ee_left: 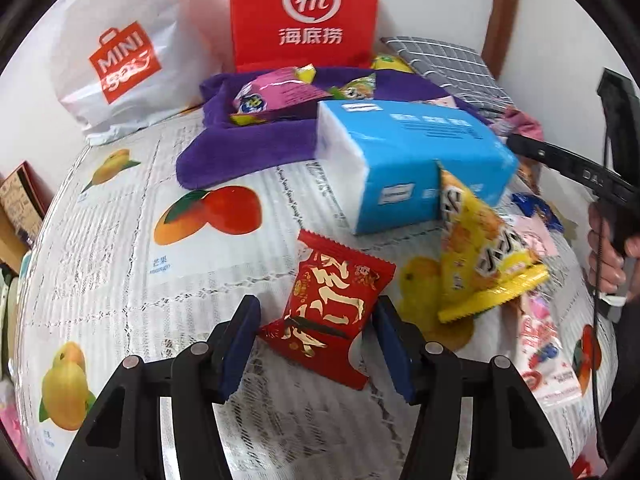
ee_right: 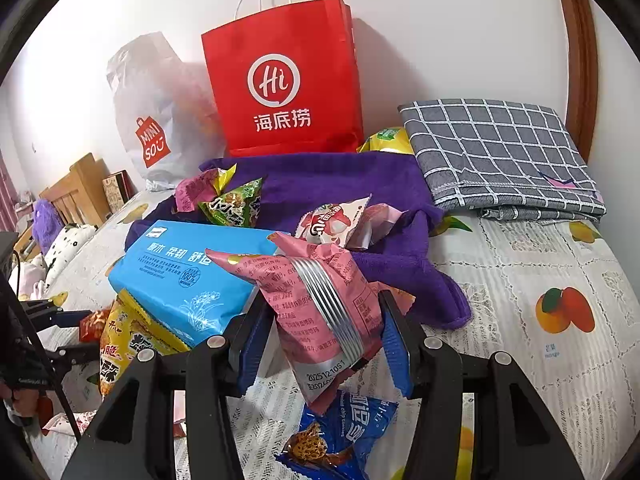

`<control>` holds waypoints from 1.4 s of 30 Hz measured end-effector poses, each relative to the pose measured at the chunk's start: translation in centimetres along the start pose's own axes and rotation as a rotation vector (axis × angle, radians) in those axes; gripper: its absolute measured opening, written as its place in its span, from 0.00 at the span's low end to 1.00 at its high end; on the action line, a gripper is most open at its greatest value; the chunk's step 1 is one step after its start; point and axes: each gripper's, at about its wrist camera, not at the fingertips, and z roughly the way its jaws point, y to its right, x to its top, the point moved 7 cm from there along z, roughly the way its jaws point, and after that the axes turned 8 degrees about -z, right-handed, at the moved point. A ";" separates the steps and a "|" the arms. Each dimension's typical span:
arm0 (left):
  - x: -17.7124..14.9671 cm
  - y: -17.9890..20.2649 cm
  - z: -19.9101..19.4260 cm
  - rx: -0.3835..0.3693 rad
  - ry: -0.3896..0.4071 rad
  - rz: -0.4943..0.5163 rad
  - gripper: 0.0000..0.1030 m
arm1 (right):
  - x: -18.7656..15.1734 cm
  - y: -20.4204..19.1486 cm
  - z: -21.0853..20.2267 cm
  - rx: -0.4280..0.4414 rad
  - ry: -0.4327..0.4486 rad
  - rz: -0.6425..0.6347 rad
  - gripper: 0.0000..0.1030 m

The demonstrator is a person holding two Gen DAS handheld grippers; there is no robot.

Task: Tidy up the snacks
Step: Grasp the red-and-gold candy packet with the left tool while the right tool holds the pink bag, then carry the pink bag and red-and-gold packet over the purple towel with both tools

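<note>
In the left wrist view, the left hand-held gripper (ee_left: 316,340) sits at the bottom centre with its blue pads spread wide, one on each side of a red snack packet (ee_left: 328,312) that lies flat on the fruit-print counter (ee_left: 120,248); whether the pads touch the packet is unclear. Just right of it, a yellow snack packet (ee_left: 484,248) leans against a blue tissue pack (ee_left: 408,164) in the middle of the frame. Behind that, a purple towel (ee_left: 248,148) carries a pink snack packet (ee_left: 272,92).

In the right wrist view, the right hand-held gripper (ee_right: 324,340) is clamped on a pink snack bag (ee_right: 320,308), held upright at lower centre, above a blue cookie packet (ee_right: 340,436) at the bottom of the frame. At the top stand a red paper bag (ee_right: 284,80) and, left of it, a white plastic bag (ee_right: 160,120). A folded grey checked cloth (ee_right: 500,152) lies at the upper right.
</note>
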 end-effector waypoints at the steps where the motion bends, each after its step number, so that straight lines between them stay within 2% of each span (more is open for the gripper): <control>1: 0.1 0.0 0.1 0.005 0.002 0.001 0.57 | 0.0 0.1 0.0 0.000 -0.002 0.003 0.50; 5: 0.0 0.6 0.5 0.033 0.013 0.036 0.62 | -0.1 0.2 0.1 -0.001 -0.007 0.009 0.50; 8: 0.4 0.4 0.7 0.019 0.016 0.000 0.61 | -0.1 0.1 0.3 -0.002 -0.011 0.005 0.50; 10: 0.6 0.1 0.6 0.033 0.026 -0.019 0.53 | -0.2 0.0 0.4 -0.001 -0.014 0.000 0.50; 12: 0.6 -0.1 0.5 0.018 0.031 -0.038 0.51 | -0.2 -0.2 0.5 0.003 -0.014 -0.005 0.50; 18: 0.3 -0.9 -0.9 -0.018 0.027 -0.143 0.51 | 0.2 -1.0 -0.5 0.044 0.041 -0.030 0.50; 23: 0.4 -0.1 -3.2 -0.001 0.051 -0.126 0.51 | 0.6 -0.4 -2.0 0.060 0.069 0.025 0.50; 26: 1.3 0.9 -4.5 -0.018 0.064 -0.115 0.51 | 0.7 -0.6 -3.4 0.039 0.051 0.043 0.50; 33: 4.6 3.8 -6.0 -0.106 0.080 -0.088 0.51 | 2.3 -3.9 -8.5 0.062 0.085 0.008 0.50; 37: 6.3 5.0 -7.3 -0.129 0.093 -0.054 0.51 | 2.9 -4.9 -9.6 0.034 0.074 0.001 0.50; 42: 8.6 5.1 -8.3 -0.126 0.117 -0.072 0.51 | 4.6 -4.7 -10.1 0.025 0.068 0.047 0.50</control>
